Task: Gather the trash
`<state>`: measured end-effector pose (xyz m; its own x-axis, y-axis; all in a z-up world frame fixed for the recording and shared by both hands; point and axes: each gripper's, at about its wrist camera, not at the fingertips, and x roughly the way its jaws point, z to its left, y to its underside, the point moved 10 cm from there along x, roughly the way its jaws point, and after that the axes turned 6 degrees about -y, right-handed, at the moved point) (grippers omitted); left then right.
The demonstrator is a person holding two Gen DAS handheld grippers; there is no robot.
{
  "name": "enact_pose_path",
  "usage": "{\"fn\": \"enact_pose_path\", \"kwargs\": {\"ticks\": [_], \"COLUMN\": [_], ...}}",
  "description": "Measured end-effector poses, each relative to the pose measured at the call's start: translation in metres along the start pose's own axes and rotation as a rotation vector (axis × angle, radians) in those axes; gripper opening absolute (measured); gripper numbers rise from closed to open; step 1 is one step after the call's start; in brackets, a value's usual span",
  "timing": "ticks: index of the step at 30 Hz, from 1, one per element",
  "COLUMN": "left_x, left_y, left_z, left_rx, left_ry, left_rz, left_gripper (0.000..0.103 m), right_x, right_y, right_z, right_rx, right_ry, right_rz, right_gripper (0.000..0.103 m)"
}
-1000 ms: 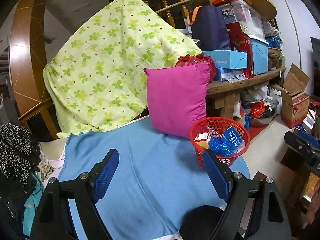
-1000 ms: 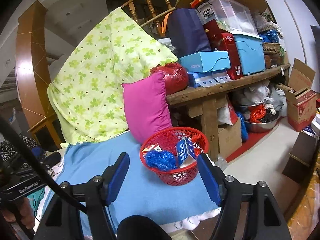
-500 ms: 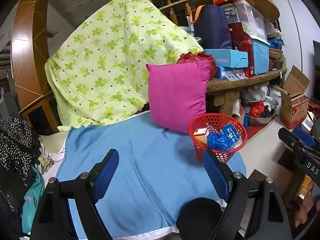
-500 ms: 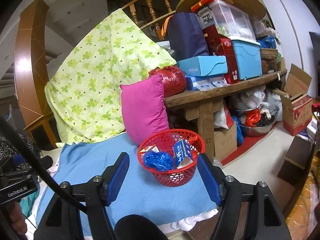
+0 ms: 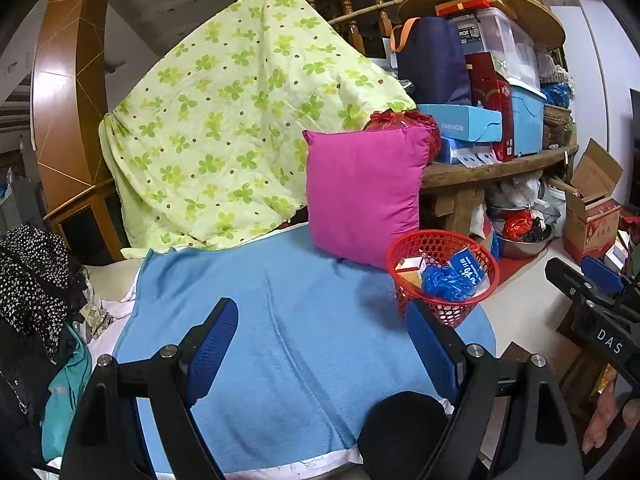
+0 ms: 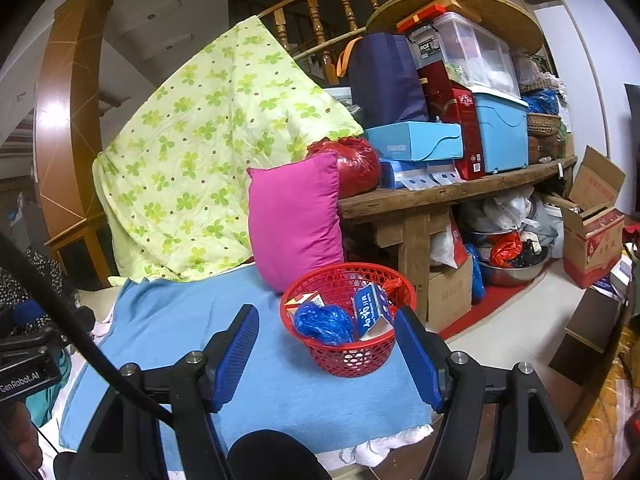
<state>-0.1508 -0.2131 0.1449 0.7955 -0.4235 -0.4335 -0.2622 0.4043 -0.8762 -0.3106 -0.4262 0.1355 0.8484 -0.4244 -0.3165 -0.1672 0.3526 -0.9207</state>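
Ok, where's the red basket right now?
The basket sits on the blue blanket near its right edge, just in front of the pink pillow. In the right wrist view it lies ahead of the open right tool.

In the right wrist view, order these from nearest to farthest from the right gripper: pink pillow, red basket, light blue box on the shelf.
1. red basket, just ahead, between the open fingers
2. pink pillow, behind it, left
3. light blue box, up right on the shelf
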Motion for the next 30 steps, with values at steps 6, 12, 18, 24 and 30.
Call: {"fn": "enact_pose_path", "kwargs": {"ticks": [6, 12, 18, 24, 30], "left_x": [-0.002, -0.004, -0.006, -0.009, -0.009], "left_y": [0.002, 0.002, 0.002, 0.003, 0.003], "left_z": [0.009, 0.018, 0.020, 0.019, 0.014], "left_rx": [-0.014, -0.027, -0.031, -0.025, -0.016], "left_ry": [-0.014, -0.023, -0.022, -0.015, -0.004], "left_rz": [-0.005, -0.011, -0.013, -0.015, -0.009], "left_gripper": [0.086, 0.086, 0.086, 0.086, 0.086], "right_x": [0.001, 0.001, 0.000, 0.000, 0.002], "right_y": [-0.001, -0.004, -0.005, -0.009, -0.008], "right_z": [0.008, 0.019, 0.025, 0.021, 0.018], "right_rx": [-0.010, -0.030, -0.046, -0.037, -0.039], "right_ry": [-0.004, -0.005, 0.002, 0.016, 0.018], "right_rz": [-0.002, -0.008, -0.008, -0.011, -0.003], "right_gripper": [0.073, 0.073, 0.073, 0.073, 0.073]}}
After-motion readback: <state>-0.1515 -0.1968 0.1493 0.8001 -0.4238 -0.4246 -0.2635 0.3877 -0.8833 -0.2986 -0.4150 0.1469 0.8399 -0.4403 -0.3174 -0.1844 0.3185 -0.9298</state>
